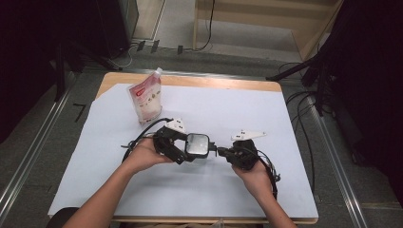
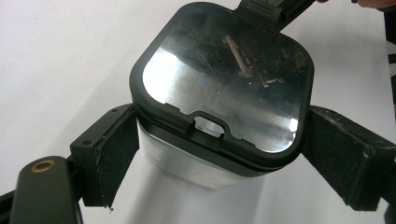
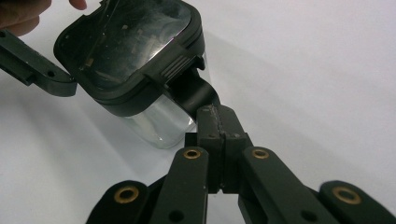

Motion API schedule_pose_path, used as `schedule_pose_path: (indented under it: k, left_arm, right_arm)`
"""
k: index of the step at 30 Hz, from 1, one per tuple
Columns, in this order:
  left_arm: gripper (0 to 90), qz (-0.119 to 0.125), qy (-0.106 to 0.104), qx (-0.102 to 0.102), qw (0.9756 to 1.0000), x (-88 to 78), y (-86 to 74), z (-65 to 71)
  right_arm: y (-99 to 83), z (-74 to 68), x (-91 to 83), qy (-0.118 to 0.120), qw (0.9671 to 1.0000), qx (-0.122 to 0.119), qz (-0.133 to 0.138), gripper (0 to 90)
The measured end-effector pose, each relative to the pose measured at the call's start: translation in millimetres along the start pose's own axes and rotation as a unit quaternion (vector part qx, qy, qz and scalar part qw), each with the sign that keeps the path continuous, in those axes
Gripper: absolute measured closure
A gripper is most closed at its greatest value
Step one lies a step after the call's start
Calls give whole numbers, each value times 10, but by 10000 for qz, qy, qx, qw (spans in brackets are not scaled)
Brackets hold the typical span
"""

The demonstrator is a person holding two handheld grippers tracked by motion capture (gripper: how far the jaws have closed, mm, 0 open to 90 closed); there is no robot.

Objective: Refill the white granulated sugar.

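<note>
A square clear container with a black-rimmed see-through lid point(image 1: 197, 145) point(image 2: 224, 79) point(image 3: 135, 46) is in the middle of the white sheet. My left gripper point(image 1: 184, 147) point(image 2: 219, 140) has its jaws spread wide around it, and the pads point(image 2: 116, 154) sit against the two sides of the container. My right gripper point(image 1: 219, 152) point(image 3: 218, 116) comes in from the right and is shut on the black latch tab point(image 3: 198, 91) at the lid's edge. In the right gripper view the container leans, with its clear body point(image 3: 163, 123) above its shadow.
A white and red stand-up pouch point(image 1: 146, 97) stands at the back left of the sheet point(image 1: 228, 190), which covers the wooden table point(image 1: 190, 80). Cables trail from both grippers toward the person. Metal rails run along the floor on both sides.
</note>
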State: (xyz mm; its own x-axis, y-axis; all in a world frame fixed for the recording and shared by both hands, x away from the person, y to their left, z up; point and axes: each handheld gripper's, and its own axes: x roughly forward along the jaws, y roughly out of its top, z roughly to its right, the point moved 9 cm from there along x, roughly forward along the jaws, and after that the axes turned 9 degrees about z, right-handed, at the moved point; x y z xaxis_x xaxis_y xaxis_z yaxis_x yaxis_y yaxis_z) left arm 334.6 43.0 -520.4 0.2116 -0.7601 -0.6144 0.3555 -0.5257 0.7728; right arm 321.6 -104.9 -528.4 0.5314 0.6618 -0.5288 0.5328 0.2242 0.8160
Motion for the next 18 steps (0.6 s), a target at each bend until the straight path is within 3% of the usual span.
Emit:
schedule_pose_path:
  k: [7, 18]
  left_arm:
    - [140, -87, 60, 10, 9999, -14, 8, 5]
    - [139, -5, 97, 71, 9999, -47, 75, 23]
  right_arm:
    - [7, -12, -7, -1, 10000, -12, 20, 900]
    - [8, -19, -10, 14, 10000, -13, 27, 900]
